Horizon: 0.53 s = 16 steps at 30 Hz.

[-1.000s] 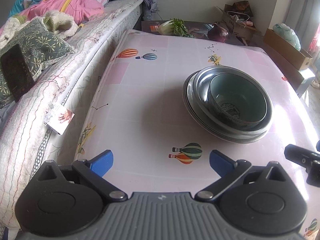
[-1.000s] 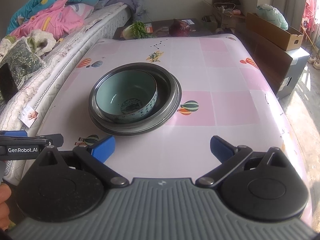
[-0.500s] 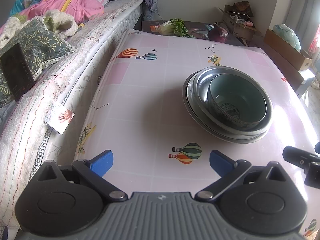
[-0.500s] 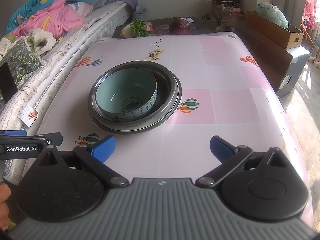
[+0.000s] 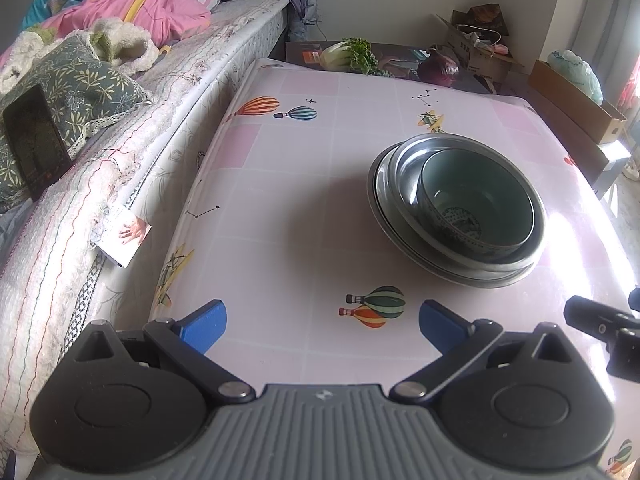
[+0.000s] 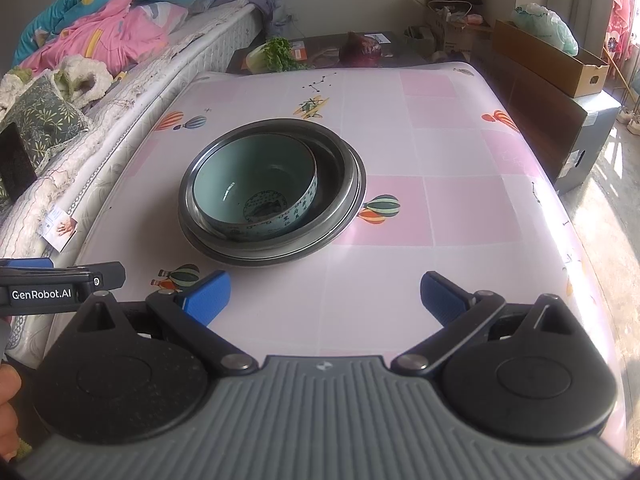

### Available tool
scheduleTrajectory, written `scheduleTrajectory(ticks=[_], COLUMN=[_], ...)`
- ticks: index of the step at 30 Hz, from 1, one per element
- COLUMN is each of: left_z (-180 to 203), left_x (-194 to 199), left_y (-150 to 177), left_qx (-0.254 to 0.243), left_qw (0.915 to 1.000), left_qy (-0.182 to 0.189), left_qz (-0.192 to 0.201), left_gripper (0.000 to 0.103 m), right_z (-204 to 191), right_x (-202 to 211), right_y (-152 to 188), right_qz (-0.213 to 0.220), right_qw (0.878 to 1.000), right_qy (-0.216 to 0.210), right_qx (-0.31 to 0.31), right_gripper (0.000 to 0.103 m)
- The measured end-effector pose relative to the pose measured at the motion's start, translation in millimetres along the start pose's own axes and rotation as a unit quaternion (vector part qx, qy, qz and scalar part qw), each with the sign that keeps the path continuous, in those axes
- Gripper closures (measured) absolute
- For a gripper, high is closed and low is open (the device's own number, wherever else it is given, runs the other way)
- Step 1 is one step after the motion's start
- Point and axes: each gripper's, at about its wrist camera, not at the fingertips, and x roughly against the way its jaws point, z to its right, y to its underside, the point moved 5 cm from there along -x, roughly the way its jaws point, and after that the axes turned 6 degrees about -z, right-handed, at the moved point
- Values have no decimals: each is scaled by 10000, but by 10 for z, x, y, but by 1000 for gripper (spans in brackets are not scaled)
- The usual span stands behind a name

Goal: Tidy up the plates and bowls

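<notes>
A pale green ceramic bowl point(image 6: 256, 188) sits inside a steel bowl point(image 6: 340, 168), which rests on a steel plate point(image 6: 276, 258), stacked in the middle of the pink table point(image 6: 440, 208). The stack also shows in the left wrist view, with the green bowl point(image 5: 476, 200) at the right. My left gripper point(image 5: 322, 322) is open and empty, near the table's front edge, left of the stack. My right gripper point(image 6: 324, 294) is open and empty, just in front of the stack.
A bed point(image 5: 120, 120) with pillows and blankets runs along the table's left side. Vegetables lie on a low dark table point(image 6: 320, 52) behind. A cardboard box point(image 6: 560, 64) on a dark cabinet stands at the right. The left gripper's side point(image 6: 60, 284) shows at the right view's left edge.
Both grippers have drifted very slightly; the stack has not moved.
</notes>
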Motion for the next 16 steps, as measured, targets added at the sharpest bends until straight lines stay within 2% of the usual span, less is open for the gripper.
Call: scheduleTrajectory(ticks=[16], left_z=[0], left_x=[3], left_y=[1], left_qx=[11], left_qw=[10000], left_qy=[4], left_qz=[-20], left_gripper=[0], right_z=[-14], right_x=[-14], right_y=[31], right_qz=[-19], right_qw=[10000], right_qy=[-3], right_qx=[-3], right_gripper=[1])
